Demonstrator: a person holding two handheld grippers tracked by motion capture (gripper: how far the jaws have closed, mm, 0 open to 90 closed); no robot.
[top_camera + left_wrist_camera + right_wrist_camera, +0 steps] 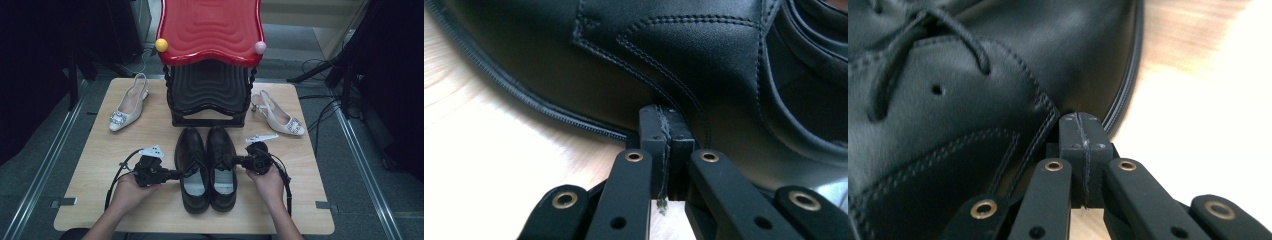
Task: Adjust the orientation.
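A light wooden table [125, 200] stands on a grey floor between two metal rails, with dark equipment and cables at both sides of the room. At the far left of the tabletop lies a white slingback heel [127, 104] with a jewelled buckle. Nearer the person, the left gripper [176, 174] points inward, its jaws pressed together with nothing between them, tips against the outer side of the left black shoe [192, 167]. That shoe sits just beside the right black shoe [222, 165], both toes aimed at a red-and-black stacked stool [210, 55] at the table's far edge, which carries a yellow ball [161, 45] and a pink ball [260, 47]. The right gripper [231, 160] meets the right shoe's outer side, jaws likewise closed on nothing. A second white heel [279, 114] lies at far right.

The left gripper view adds the double stitching and ribbed welt of the left black shoe [674, 55], with the tips [665, 131] touching leather. The right gripper view shows laces and an eyelet on the right black shoe [948, 100], beside the tips [1081, 137].
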